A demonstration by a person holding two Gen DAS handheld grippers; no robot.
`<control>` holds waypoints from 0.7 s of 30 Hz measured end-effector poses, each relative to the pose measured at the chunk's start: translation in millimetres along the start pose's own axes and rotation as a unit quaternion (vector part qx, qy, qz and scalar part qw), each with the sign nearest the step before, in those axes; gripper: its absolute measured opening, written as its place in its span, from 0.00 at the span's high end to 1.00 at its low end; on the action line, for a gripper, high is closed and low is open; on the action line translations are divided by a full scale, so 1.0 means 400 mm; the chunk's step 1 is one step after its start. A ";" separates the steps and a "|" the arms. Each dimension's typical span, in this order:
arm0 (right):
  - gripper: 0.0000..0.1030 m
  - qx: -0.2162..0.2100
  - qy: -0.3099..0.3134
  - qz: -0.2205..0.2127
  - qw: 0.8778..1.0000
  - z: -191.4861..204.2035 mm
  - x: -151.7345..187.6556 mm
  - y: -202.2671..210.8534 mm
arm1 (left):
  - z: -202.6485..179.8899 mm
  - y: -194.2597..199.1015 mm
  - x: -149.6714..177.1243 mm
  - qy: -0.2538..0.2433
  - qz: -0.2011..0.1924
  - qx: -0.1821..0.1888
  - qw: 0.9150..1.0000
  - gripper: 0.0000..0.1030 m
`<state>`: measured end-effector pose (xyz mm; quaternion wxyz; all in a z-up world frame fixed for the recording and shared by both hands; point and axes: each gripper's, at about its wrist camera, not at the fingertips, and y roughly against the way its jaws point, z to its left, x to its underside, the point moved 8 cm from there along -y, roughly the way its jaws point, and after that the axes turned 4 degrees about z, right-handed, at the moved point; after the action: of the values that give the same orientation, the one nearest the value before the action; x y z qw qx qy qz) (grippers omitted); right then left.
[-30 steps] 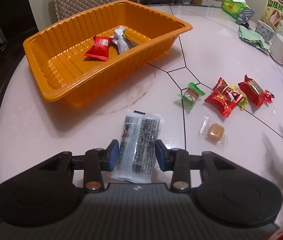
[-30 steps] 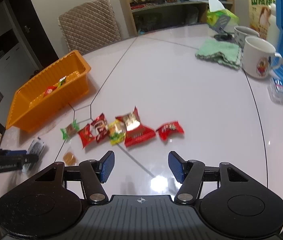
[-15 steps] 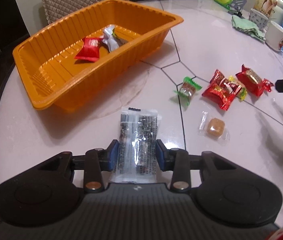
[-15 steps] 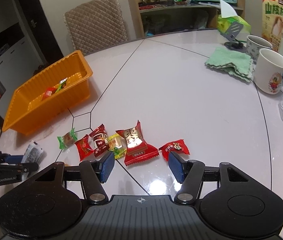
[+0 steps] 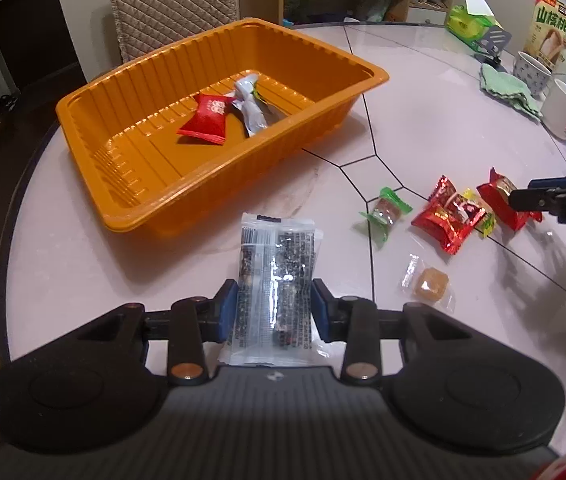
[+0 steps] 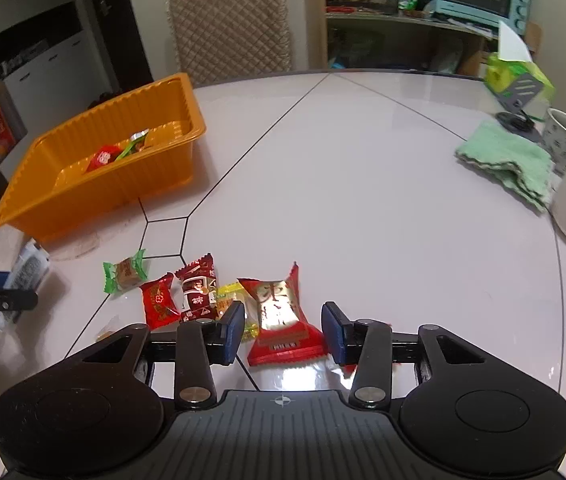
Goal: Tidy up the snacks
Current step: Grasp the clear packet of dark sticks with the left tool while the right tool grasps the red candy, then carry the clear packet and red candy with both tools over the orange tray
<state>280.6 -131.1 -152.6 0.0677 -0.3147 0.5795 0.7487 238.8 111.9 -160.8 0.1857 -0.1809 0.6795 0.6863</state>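
Two grippers busy: left gripper (image 5: 274, 312) clamped on clear black-speckled snack packet (image 5: 275, 280) bottom centre, just below orange ribbed plastic tray (image 5: 155, 216); right gripper (image 6: 283, 330) closing around red-gold foil candy pouch (image 6: 279, 316) lower centre, pads not yet touching

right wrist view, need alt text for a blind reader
The right gripper is closing around a red and gold snack packet on a white table, other wrapped sweets alongside. An orange plastic tray holding snacks sits far left.
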 end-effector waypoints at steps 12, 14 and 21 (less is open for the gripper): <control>0.78 0.008 0.021 0.024 0.999 0.009 -0.010 -0.046 | 0.008 0.044 -0.011 0.009 -0.018 -0.003 1.000 0.66; 0.79 0.005 0.024 0.023 0.999 0.012 -0.011 -0.038 | 0.009 0.056 -0.016 0.011 -0.024 -0.001 1.000 0.66; 0.80 -0.007 0.017 -0.001 1.000 0.040 -0.043 0.027 | 0.018 0.113 -0.044 0.024 -0.044 0.008 0.999 0.66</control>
<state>283.0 -115.6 -132.0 0.0564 -0.3282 0.5749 0.7474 231.6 118.7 -112.8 0.2006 -0.2251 0.6806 0.6678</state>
